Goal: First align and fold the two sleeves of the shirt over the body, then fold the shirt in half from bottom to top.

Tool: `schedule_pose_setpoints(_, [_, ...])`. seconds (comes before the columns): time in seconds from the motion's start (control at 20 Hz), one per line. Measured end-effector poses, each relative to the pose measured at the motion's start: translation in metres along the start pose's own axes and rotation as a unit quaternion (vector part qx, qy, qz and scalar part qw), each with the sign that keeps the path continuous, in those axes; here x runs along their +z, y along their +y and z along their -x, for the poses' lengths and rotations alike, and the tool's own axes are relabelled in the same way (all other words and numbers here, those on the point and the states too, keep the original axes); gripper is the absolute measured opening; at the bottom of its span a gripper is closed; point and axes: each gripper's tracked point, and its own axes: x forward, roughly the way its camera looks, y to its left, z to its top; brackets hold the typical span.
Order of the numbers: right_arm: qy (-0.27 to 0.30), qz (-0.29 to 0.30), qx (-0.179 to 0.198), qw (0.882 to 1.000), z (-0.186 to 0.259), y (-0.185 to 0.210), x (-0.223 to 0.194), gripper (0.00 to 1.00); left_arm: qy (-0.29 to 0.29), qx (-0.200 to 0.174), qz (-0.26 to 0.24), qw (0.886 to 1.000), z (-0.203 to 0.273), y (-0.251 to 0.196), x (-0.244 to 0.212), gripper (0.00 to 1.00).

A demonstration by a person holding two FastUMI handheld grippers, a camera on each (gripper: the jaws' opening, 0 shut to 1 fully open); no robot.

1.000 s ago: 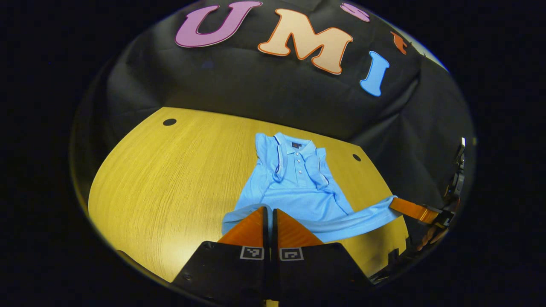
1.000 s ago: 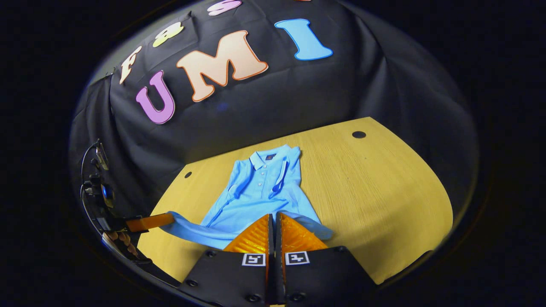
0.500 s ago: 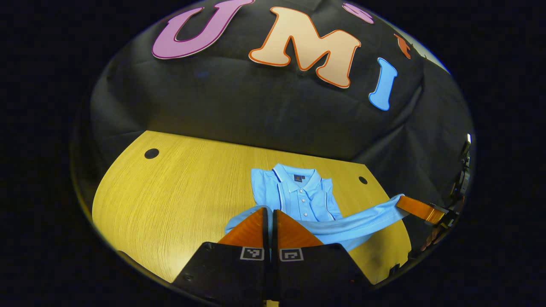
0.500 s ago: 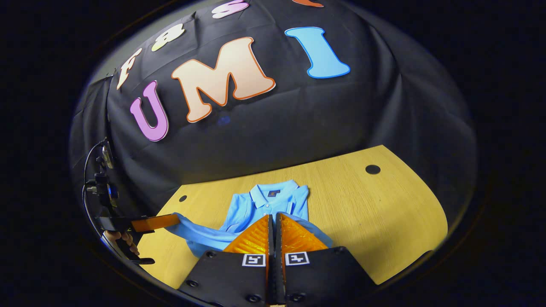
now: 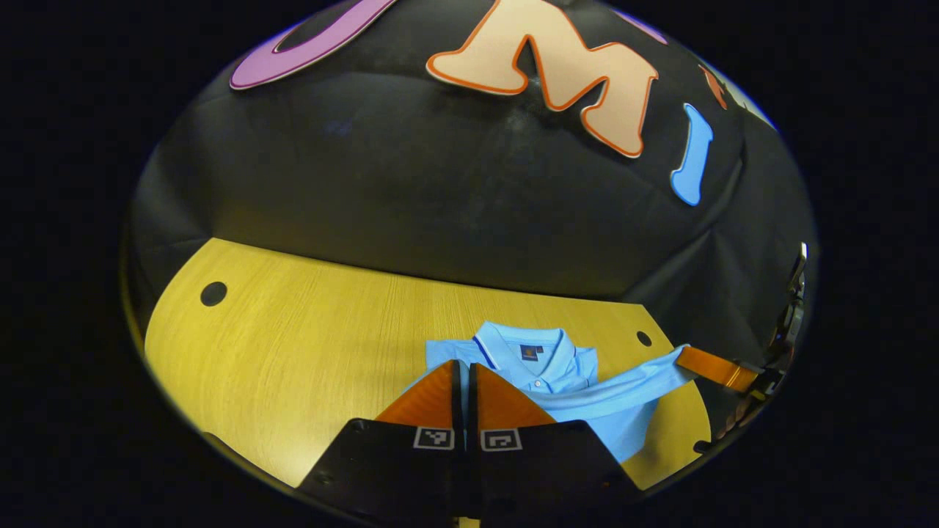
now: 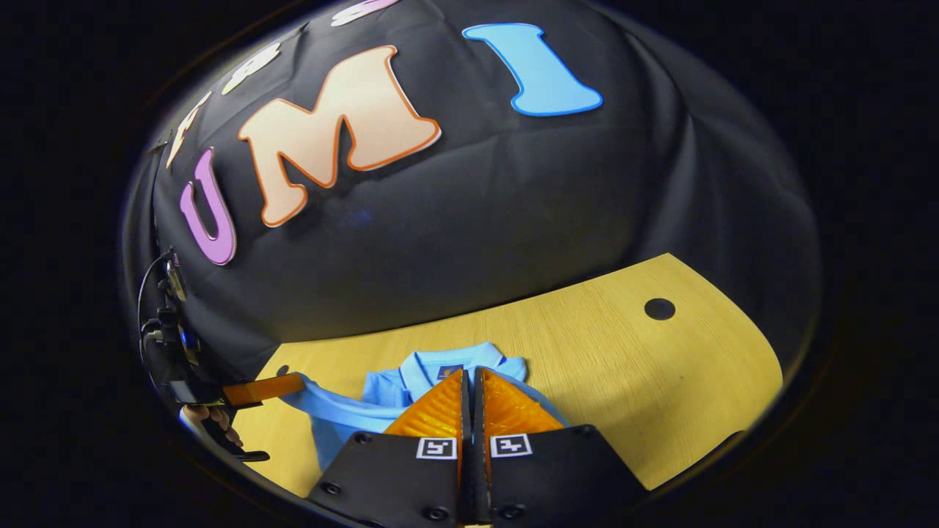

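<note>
A light blue polo shirt (image 5: 587, 400) lies on the yellow wooden table (image 5: 308, 352), its collar (image 5: 524, 345) towards the black wall. My left gripper (image 5: 462, 364) is shut on one corner of the bottom hem. The hem stretches rightward to my right gripper (image 5: 693, 359), which pinches the other corner. In the right gripper view, the right gripper (image 6: 469, 372) is shut on the shirt (image 6: 345, 411) just short of the collar (image 6: 440, 359). The left gripper (image 6: 290, 385) holds the far corner, with a hand (image 6: 213, 422) behind it. The lifted hem hangs over the shirt's body, hiding the sleeves.
The table has round dark holes near its back corners (image 5: 213, 294) (image 5: 644, 339) (image 6: 659, 309). The black cloth wall stands right behind the table's far edge. Bare tabletop stretches left of the shirt in the left gripper view, right of it in the right gripper view.
Both grippers have carried the bottom hem forward over the shirt towards the collar. Most of the body and the folded sleeves are now covered by the lifted lower half.
</note>
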Motion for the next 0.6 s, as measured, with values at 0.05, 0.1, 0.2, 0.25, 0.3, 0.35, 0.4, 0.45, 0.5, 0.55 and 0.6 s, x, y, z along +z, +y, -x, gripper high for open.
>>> schedule_pose_setpoints(0.05, [0.0, -0.005, -0.006, 1.0, -0.012, -0.004, -0.002, 0.02, 0.002, 0.006, 0.001, 1.0, -0.013, 0.005, -0.003, 0.0])
schedule_pose_setpoints(0.1, [0.0, -0.011, -0.013, 1.0, -0.013, -0.001, 0.004, 0.02, 0.003, 0.01, -0.002, 1.0, -0.026, 0.01, -0.005, 0.0])
schedule_pose_setpoints(0.2, [0.015, -0.02, -0.028, 0.999, -0.033, -0.009, -0.007, 0.0, 0.007, 0.02, -0.013, 1.0, -0.048, 0.019, -0.01, 0.0])
schedule_pose_setpoints(0.25, [0.017, -0.02, -0.035, 0.999, -0.041, -0.014, -0.011, 0.02, 0.009, 0.023, -0.015, 1.0, -0.058, 0.023, -0.015, 0.0])
schedule_pose_setpoints(0.3, [0.017, -0.019, -0.041, 0.999, -0.048, -0.017, -0.015, 0.02, 0.009, 0.026, -0.016, 0.999, -0.064, 0.026, -0.018, 0.0])
schedule_pose_setpoints(0.35, [0.019, -0.021, -0.043, 0.999, -0.052, -0.018, -0.019, 0.02, 0.013, 0.027, -0.016, 0.999, -0.07, 0.029, -0.022, 0.0])
schedule_pose_setpoints(0.4, [0.018, -0.022, -0.042, 0.999, -0.054, -0.017, -0.02, 0.03, 0.014, 0.03, -0.014, 0.999, -0.07, 0.031, -0.025, 0.0])
schedule_pose_setpoints(0.45, [0.017, -0.02, -0.041, 0.999, -0.053, -0.016, -0.02, 0.0, 0.011, 0.029, -0.015, 0.999, -0.07, 0.032, -0.024, 0.0])
schedule_pose_setpoints(0.5, [0.011, -0.016, -0.037, 0.999, -0.052, -0.012, -0.017, 0.24, 0.004, 0.024, -0.017, 1.0, -0.069, 0.032, -0.023, 0.33])
schedule_pose_setpoints(0.55, [0.002, -0.007, -0.038, 0.999, -0.049, -0.01, -0.012, 0.48, -0.008, 0.031, -0.021, 0.999, -0.066, 0.036, -0.017, 0.67])
schedule_pose_setpoints(0.6, [-0.011, 0.007, -0.041, 0.999, -0.045, -0.008, -0.009, 0.72, -0.019, 0.032, -0.028, 0.999, -0.062, 0.037, -0.016, 1.0])
